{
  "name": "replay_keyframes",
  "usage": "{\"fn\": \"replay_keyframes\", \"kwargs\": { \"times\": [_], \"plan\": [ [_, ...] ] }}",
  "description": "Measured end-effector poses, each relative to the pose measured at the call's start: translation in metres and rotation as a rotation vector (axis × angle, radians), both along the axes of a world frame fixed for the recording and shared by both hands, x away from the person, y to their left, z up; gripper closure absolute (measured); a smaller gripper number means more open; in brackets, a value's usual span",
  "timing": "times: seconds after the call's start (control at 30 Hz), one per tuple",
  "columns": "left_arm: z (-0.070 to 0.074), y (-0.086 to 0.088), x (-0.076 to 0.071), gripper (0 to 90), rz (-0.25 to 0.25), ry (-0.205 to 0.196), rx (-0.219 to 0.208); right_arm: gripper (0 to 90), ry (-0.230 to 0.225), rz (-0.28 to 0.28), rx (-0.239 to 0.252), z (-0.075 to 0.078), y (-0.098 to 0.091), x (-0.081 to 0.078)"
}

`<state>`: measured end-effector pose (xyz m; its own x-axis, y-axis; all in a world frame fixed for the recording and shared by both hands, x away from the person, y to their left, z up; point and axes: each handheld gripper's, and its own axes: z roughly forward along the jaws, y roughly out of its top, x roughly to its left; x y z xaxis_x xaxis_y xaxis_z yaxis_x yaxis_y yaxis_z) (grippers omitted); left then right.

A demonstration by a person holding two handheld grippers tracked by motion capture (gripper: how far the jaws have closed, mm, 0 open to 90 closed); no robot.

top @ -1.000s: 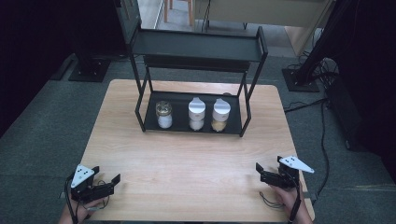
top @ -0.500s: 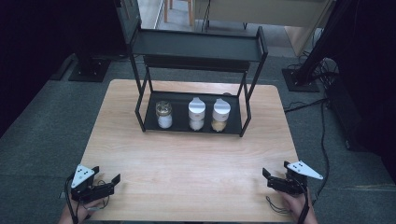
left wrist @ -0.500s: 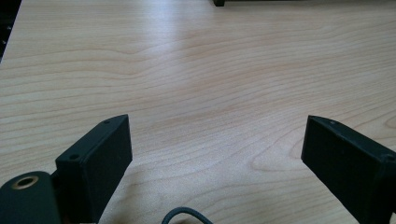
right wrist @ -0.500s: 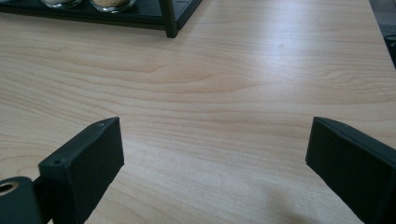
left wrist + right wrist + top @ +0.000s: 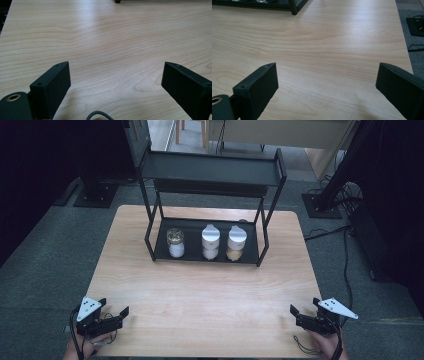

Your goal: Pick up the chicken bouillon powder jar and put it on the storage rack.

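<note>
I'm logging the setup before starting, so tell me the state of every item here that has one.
Left tongs: open, empty, low over the table's near left corner.
Right tongs: open, empty, near right corner.
Gold-lidded jar: upright, lid on, lower shelf.
Middle white-capped jar: upright, capped.
Right white-capped jar: upright, capped.
Rack: standing, top shelf bare.

Light wooden rectangular table (image 5: 200, 290) with rounded corners stands on grey-green carpeted floor (image 5: 45, 270). Black flat metal base plate (image 5: 97, 195) of stand sits on floor beyond table's far left corner; another black base plate (image 5: 320, 205) with slanting black post beyond far right corner. Black cables (image 5: 345, 235) trail over carpet at right. Pale wooden chair legs (image 5: 192, 130) and light tan furniture panel (image 5: 280, 132) at far back. Left and right edges dark. Soft overhead light, mild sheen on tabletop.
</note>
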<state>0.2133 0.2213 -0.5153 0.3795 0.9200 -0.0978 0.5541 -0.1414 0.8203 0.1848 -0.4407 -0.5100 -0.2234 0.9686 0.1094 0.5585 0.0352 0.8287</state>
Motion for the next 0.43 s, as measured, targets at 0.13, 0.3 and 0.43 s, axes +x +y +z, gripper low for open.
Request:
{"fn": "replay_keyframes", "kwargs": {
  "times": [0.13, 0.3, 0.43],
  "plan": [
    [0.0000, -0.0001, -0.0001, 8.8, 0.000, 0.000, 0.001, 3.9, -0.001, -0.003, 0.007, -0.0004, -0.0025, -0.0023],
    [0.0000, -0.0002, -0.0001, 8.8, -0.001, 0.000, 0.001, 3.9, -0.004, 0.005, 0.003, -0.0011, -0.0012, -0.0033],
    [-0.0001, -0.0004, 0.0007, 8.8, -0.003, 0.004, 0.001, 3.9, -0.008, 0.000, 0.013, -0.0016, -0.0025, -0.0045]
  ]
}}
